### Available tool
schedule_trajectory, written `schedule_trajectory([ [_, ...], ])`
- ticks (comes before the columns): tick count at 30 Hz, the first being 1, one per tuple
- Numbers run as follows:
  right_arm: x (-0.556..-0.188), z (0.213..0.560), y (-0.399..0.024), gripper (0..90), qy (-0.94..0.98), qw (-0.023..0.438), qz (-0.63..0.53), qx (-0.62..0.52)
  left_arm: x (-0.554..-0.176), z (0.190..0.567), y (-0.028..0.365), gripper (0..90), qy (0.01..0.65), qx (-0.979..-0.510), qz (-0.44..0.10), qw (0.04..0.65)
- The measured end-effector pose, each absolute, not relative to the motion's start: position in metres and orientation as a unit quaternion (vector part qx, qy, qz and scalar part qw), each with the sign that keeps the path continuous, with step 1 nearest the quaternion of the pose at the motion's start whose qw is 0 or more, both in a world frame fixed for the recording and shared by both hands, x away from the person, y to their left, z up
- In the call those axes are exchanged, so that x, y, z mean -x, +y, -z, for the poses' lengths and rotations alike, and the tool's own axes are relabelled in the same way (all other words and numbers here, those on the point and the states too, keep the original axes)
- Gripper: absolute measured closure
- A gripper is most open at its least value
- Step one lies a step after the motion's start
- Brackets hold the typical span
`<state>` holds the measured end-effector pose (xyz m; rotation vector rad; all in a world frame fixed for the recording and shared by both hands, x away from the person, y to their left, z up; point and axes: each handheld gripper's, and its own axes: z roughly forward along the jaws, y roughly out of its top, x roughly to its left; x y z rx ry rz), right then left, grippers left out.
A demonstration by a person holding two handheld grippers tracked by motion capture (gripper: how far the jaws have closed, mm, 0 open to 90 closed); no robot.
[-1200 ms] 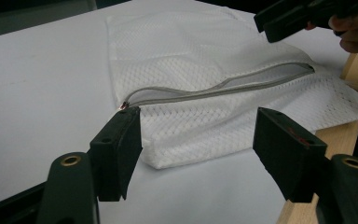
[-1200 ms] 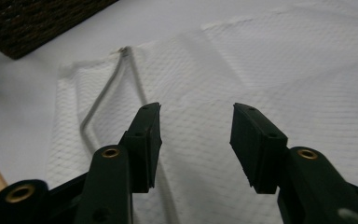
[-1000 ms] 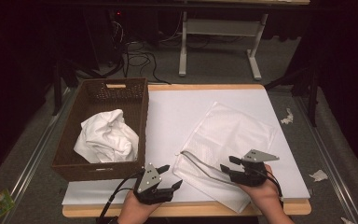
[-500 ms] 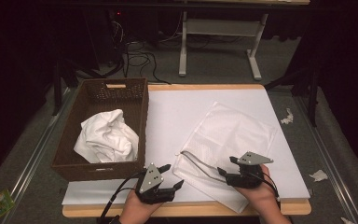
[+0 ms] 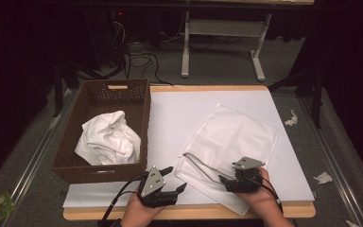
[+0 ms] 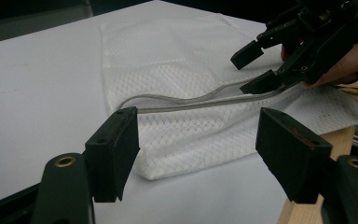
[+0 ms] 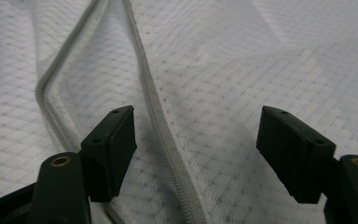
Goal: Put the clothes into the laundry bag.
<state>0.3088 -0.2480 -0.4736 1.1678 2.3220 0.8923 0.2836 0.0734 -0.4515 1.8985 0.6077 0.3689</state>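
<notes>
My right gripper (image 5: pixel 225 181) just spread its jaws wide over the mesh bag (image 5: pixel 238 137), zipper (image 7: pixel 161 126) between them, unpinched; left gripper (image 5: pixel 176 178) at nine o'clock, jaws wide, empty.

Left gripper (image 5: pixel 172 178): black body, two black block-shaped jaws with flat matte pads.
Left gripper top: grey three-cornered plate (image 5: pixel 152 180) with small dark dots, seen in the high view.
Left gripper arms: brass-coloured rivets (image 6: pixel 65 162) at the base of each jaw, left gripper view.
Left cable (image 5: pixel 118 201): thin, black, trails off the body to the table edge.
Right gripper (image 5: pixel 227 181): same black build, angular linkages, grey three-cornered plate (image 5: pixel 248 163) on top.
Right gripper arms: brass-coloured rivets (image 7: pixel 60 161); small screw holes on the jaw tops.
Right cable (image 5: pixel 272 191): thin, black, runs back over the hand.
Forearms: bare, no sleeves in view.
</notes>
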Motion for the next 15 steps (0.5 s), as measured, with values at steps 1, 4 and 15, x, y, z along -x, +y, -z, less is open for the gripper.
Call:
schedule_trajectory([
  [1,-0.3097,0.4745,-0.2479,32.4,0.828,0.198,-0.317,-0.418,-0.2838,0.4516,0.0734,30.5,0.254,-0.795,-0.155,0.529],
  [4,-0.3117,0.4734,-0.2496,43.8,0.826,0.197,-0.32,-0.42,-0.2841,0.4512,0.0734,30.5,0.255,-0.795,-0.152,0.528],
  [15,-0.3125,0.4688,-0.2552,68.6,0.823,0.197,-0.338,-0.413,-0.2845,0.4511,0.0721,30.5,0.255,-0.798,-0.149,0.525],
])
